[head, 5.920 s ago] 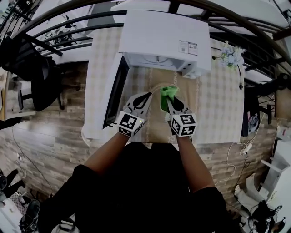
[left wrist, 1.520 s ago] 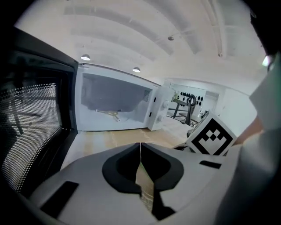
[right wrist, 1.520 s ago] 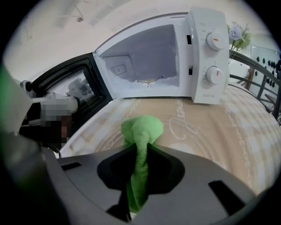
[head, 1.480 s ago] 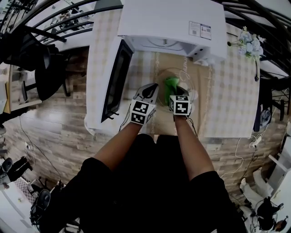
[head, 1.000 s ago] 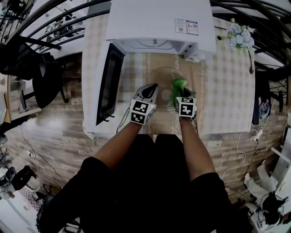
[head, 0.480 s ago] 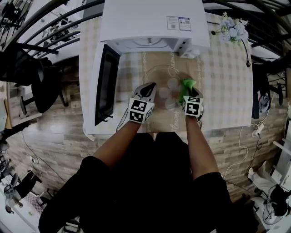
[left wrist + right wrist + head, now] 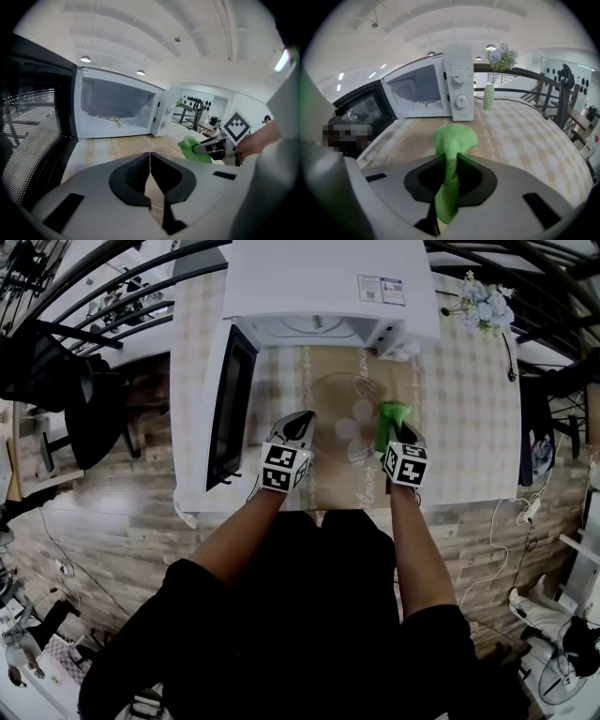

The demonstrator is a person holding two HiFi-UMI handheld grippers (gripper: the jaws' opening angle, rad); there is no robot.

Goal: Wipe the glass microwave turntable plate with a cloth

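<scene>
The clear glass turntable plate (image 7: 349,397) lies flat on the beige table runner in front of the microwave (image 7: 328,282). My right gripper (image 7: 394,430) is shut on a green cloth (image 7: 392,415), which hangs over the plate's right rim. In the right gripper view the cloth (image 7: 454,138) bulges out past the shut jaws. My left gripper (image 7: 302,420) is shut at the plate's left rim, with nothing visible between its jaws (image 7: 150,159). From the left gripper view the cloth (image 7: 192,146) and the right gripper (image 7: 213,145) show off to the right.
The microwave door (image 7: 230,409) stands open to the left of my left gripper, and the cavity (image 7: 117,110) holds only its roller ring. A vase of flowers (image 7: 487,306) stands at the table's back right. The table's front edge (image 7: 356,506) is just behind both grippers.
My right gripper has carried the green cloth rightward across the plate, from near its middle to its right rim. The left gripper has stayed at the left rim.
</scene>
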